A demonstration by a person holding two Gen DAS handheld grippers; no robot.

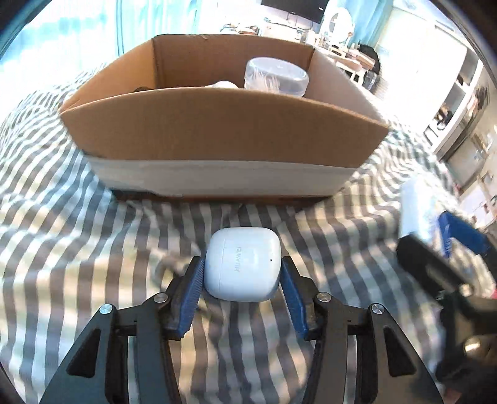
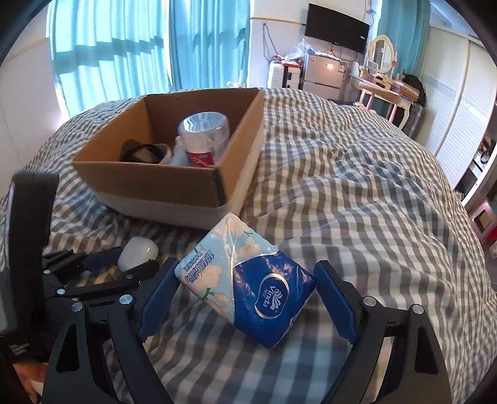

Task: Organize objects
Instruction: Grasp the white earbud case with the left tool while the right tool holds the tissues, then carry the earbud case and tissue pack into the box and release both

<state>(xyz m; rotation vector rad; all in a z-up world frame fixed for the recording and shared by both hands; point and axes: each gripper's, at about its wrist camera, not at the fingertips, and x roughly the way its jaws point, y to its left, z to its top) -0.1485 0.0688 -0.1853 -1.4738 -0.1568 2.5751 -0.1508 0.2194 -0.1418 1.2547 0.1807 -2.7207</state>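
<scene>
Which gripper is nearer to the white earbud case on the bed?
Left. The left gripper has its fingers against both sides of the white earbud case. The right gripper sits off to the case's right, around the tissue pack.

We're in a bedroom, a lived-in home. Under us spreads a bed in rumpled grey-and-white checked bedding, running out to its far edge. Behind it hang teal curtains with daylight coming through. Along the far wall we see a dark TV mounted high, a small fridge below it, and a pale dressing table with an oval mirror. Off the bed's right edge stand white wardrobe doors. A cardboard box sits on the bedding.
</scene>
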